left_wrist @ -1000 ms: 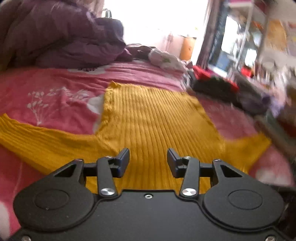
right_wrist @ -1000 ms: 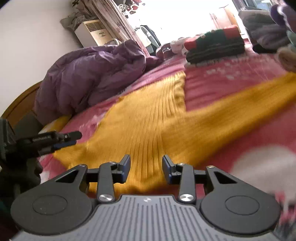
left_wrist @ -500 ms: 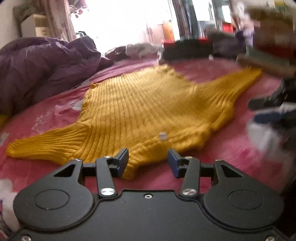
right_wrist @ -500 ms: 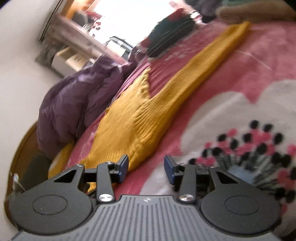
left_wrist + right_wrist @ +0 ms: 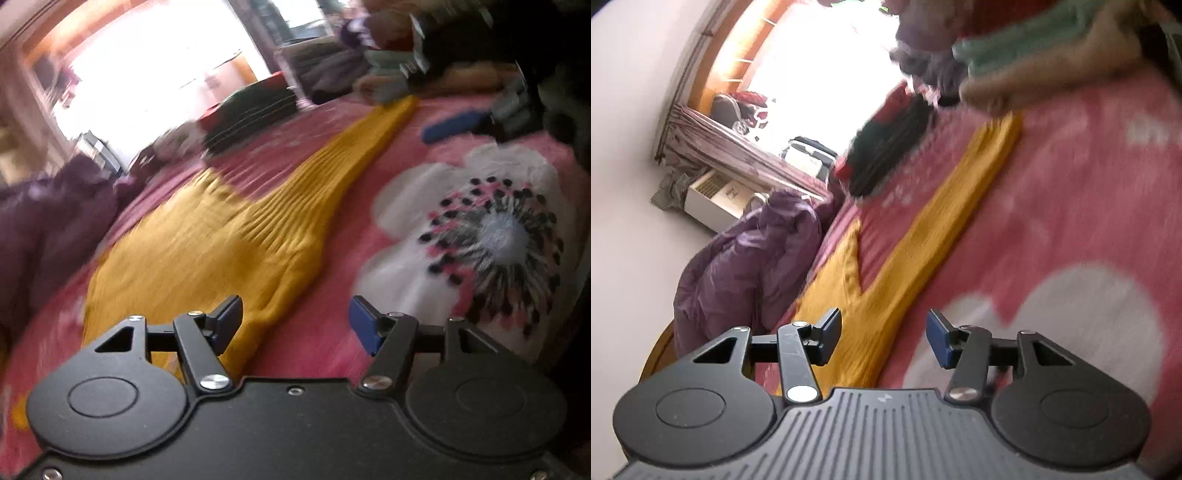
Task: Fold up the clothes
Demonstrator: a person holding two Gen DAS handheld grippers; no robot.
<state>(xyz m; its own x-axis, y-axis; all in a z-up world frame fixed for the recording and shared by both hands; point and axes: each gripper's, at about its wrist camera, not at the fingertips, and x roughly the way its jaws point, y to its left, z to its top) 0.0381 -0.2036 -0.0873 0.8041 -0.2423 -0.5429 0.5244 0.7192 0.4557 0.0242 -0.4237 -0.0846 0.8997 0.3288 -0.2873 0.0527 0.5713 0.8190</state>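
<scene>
A mustard-yellow ribbed sweater [image 5: 207,254] lies flat on the pink flowered bedspread [image 5: 369,229], one sleeve [image 5: 373,136] stretched toward the far right. My left gripper [image 5: 295,323] is open and empty, just above the sweater's near edge. My right gripper [image 5: 882,339] is open and empty, low over the sleeve [image 5: 945,206] near the sweater body. The right gripper also shows in the left wrist view [image 5: 480,122], above the bedspread near the sleeve's end. Both views are tilted and blurred.
A purple duvet [image 5: 746,266] is heaped at the left. A folded dark and red garment [image 5: 251,114] lies beyond the sweater. A stack of folded clothes [image 5: 1052,55] sits at the far right by the sleeve's cuff. A large white flower print [image 5: 480,229] marks the bedspread.
Both grippers have swung right along the sweater toward its right sleeve and tilted. Their jaws have opened wider. The sweater has stayed flat.
</scene>
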